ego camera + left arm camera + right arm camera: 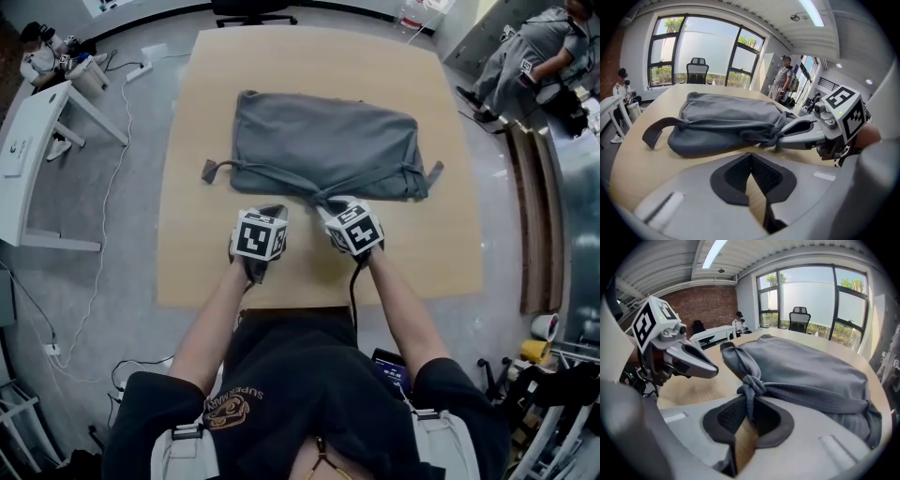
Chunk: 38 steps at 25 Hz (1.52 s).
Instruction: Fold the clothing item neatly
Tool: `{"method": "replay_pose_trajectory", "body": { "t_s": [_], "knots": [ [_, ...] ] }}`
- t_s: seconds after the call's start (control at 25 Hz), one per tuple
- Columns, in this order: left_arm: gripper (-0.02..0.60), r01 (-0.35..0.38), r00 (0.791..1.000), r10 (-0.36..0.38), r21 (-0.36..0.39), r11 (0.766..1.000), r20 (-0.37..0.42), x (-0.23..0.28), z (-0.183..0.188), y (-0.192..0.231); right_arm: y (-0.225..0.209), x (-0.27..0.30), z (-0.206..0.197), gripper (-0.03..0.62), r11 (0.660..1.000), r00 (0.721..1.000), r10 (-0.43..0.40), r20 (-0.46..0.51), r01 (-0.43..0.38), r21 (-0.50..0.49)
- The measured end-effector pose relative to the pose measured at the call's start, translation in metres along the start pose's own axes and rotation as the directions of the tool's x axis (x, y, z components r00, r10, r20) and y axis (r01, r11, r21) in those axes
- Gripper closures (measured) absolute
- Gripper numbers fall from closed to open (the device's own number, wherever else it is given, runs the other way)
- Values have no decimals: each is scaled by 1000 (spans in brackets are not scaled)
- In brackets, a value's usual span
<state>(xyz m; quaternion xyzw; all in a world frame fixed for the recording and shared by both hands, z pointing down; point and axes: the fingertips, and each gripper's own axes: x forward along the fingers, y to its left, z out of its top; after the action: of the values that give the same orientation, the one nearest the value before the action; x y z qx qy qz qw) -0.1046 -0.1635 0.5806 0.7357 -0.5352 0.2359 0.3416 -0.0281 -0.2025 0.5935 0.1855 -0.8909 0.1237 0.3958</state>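
Pale wooden tabletop point(412, 262) is filling the middle of an office floor, with a white side desk point(37, 122) standing off at nine o'clock, well apart from the work. Toward twelve o'clock on the table, the grey cloth garment point(323, 141) is lying in a flat rectangular fold, and one loose strap end point(211, 171) is trailing out at its nine o'clock. The left gripper point(751, 176) is hovering over bare wood near the garment's seven o'clock, jaws pressed together on nothing. Just beside it, the right gripper point(749, 420) is pinching the hanging tail of the grey fabric tie, right below the knot point(751, 383) at six o'clock. Nothing is pinning the cloth, so in my judgement a pull could be dragging the whole fold askew or cinching the knot; the thin tail could also be slipping free. A person point(534, 56) is standing at two o'clock, clear of the table and blocking nothing.
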Motion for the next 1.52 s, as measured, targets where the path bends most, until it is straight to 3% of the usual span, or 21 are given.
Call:
{"method": "replay_pose_trajectory", "body": {
  "t_s": [0.32,0.56,0.76,0.88,1.08,1.24,1.52],
  "knots": [
    [574,17,999,-17,7,1000,49,1,29,2,-34,-37,87,551,1000,985,-13,170,12,9],
    [574,36,998,-37,14,999,43,10,38,-7,-87,-13,113,549,997,987,-51,152,42,63],
    [574,30,999,-31,21,999,43,16,40,-7,-109,34,80,533,994,997,-75,9,74,79],
    [574,16,997,-18,32,999,72,11,51,-2,-110,32,79,475,991,994,-109,11,108,83],
    [574,14,988,-24,65,998,154,-9,70,-10,-107,-15,88,456,984,981,-143,128,127,127],
    [574,18,972,-40,94,995,233,-31,88,-27,-91,-62,96,456,980,955,-137,261,93,175],
    [574,11,943,-77,202,979,324,-71,105,-87,-43,-149,97,587,980,874,-144,464,61,189]
  ]
}}
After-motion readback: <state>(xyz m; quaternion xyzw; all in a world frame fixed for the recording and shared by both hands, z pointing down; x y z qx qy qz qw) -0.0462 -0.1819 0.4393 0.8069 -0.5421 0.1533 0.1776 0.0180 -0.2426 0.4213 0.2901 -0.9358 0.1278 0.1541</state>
